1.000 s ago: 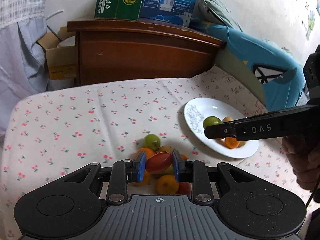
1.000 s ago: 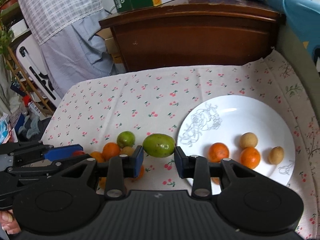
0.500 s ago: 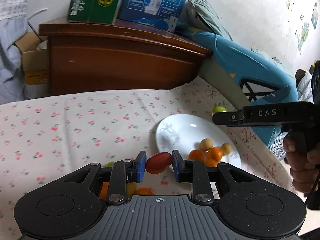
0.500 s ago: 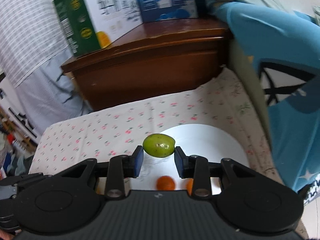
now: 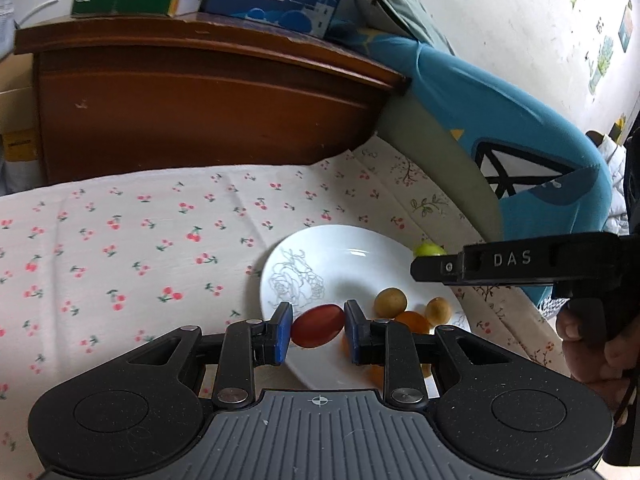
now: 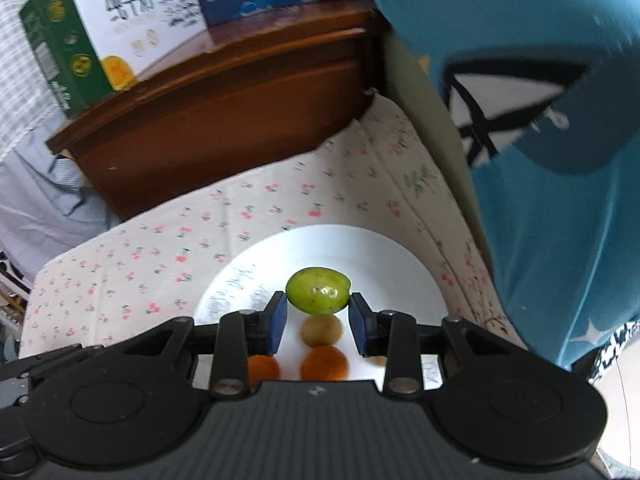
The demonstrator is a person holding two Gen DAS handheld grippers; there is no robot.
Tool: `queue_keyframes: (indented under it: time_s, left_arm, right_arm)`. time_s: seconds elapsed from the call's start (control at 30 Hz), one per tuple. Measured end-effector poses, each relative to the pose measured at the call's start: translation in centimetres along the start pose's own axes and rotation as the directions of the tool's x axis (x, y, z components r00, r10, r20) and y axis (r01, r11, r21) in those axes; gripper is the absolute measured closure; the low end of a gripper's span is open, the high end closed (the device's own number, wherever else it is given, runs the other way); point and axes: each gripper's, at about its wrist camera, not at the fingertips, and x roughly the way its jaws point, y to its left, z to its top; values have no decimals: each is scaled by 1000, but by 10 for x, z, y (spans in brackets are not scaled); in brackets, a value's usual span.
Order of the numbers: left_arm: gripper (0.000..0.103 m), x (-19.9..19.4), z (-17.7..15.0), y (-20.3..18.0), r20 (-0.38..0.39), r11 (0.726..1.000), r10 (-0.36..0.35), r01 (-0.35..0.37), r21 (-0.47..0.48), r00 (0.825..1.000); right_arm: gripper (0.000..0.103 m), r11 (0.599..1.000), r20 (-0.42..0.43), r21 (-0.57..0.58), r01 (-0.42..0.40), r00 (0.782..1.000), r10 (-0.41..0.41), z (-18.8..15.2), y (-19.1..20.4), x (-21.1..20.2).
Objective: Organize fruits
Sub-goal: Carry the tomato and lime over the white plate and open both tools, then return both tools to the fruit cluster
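Fruit sits in both tools above the white plate, the landmark here. Left gripper is clamped on a smooth, dark red oval fruit, its blue pads pressing both ends, above the plate's near-left part beside the grey rose drawing. Right gripper is closed on a glossy green fruit with small brown specks, held above the plate's middle; in the left wrist view that fruit shows just past the plate's far right rim. On the plate lie two small tan round fruits and oranges, bunched at its near right side. The plate's far half is bare. Left of the plate, the cherry-print cloth lies open. Behind it stands a wooden headboard; right of it, a blue cushion crowds the cloth's edge
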Motion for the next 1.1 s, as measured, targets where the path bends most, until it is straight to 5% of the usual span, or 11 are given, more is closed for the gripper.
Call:
queue_keyframes:
  time_s: [0.5,0.57,0.63,0.73,1.1]
  left_arm:
    - [75,26,-1,-15,-76,997,44,-39,70,996]
    - [71,23,1,-18,-79,996,56,-50,81,995]
    - [51,19,3,-19,-69,995,67,-61,80,995]
    - [40,11,6,-22,-49,993,86,-81,88,995]
    - [35,-14,5,-26,-62,986,131,-124,108,989]
  right_arm:
    - [69,994,-38,87,60,998,-57,-4,-19,14]
    - [68,994,-29,90,59,998,-57,-4,-19,11]
    - [68,994,-20,97,55,998,-53,-3,-19,8]
    - [68,994,-5,104,42,999,-42,0,-18,3]
    - [68,996,29,84,-8,1000,6,1,-6,-16]
